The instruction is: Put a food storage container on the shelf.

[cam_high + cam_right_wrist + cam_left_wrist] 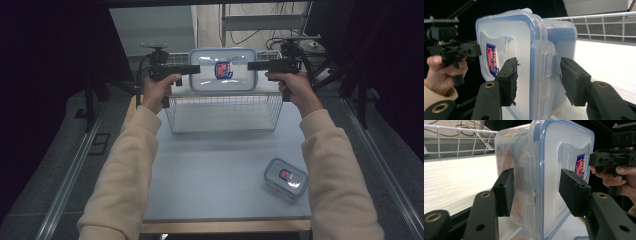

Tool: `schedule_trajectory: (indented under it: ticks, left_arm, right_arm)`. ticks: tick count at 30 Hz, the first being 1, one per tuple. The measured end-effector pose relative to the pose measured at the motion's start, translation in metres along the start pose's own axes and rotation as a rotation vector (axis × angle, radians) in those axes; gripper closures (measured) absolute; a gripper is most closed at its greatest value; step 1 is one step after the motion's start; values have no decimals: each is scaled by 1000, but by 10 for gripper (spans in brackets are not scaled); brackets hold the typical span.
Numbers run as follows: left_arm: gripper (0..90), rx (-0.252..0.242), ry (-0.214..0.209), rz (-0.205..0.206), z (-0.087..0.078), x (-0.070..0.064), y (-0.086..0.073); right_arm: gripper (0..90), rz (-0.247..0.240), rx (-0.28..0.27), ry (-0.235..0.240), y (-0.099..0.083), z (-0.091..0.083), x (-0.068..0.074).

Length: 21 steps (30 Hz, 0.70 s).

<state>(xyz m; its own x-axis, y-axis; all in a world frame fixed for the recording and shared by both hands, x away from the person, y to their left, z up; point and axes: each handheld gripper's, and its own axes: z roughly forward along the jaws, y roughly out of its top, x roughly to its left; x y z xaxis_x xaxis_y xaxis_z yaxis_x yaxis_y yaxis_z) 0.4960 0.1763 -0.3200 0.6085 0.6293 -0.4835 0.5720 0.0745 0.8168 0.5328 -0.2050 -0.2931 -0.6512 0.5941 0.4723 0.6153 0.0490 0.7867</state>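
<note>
Lab or recording studio setup, not a home: a plain grey bench (pixel 215 170) stands alone inside dark black curtain walls (pixel 45 75) on left and right, with metal floor rails (pixel 70 175) running along both sides. At the far end there are loose cables (pixel 250 35) on the floor, black stands (pixel 90 95) like tripod legs, and a metal frame (pixel 265 21). Bare grey floor, staged props like a wire basket (pixel 223 113) on the bench, nothing domestic.
</note>
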Motion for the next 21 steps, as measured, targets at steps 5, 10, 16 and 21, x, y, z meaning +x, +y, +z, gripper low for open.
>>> schedule_trajectory:
  ticks: [5,10,16,21]
  left_arm:
    - [466,-18,5,-48,4,3,2]
    - [450,-24,22,-95,11,7,5]
    - [413,-43,14,-164,19,17,5]
    - [373,-25,54,-162,24,20,3]
  right_arm:
    - [478,36,-16,-10,2,3,-4]
    - [470,64,-25,-38,4,7,-6]
    - [454,124,-26,-84,7,14,-8]
    - [425,142,-36,-137,6,20,-8]
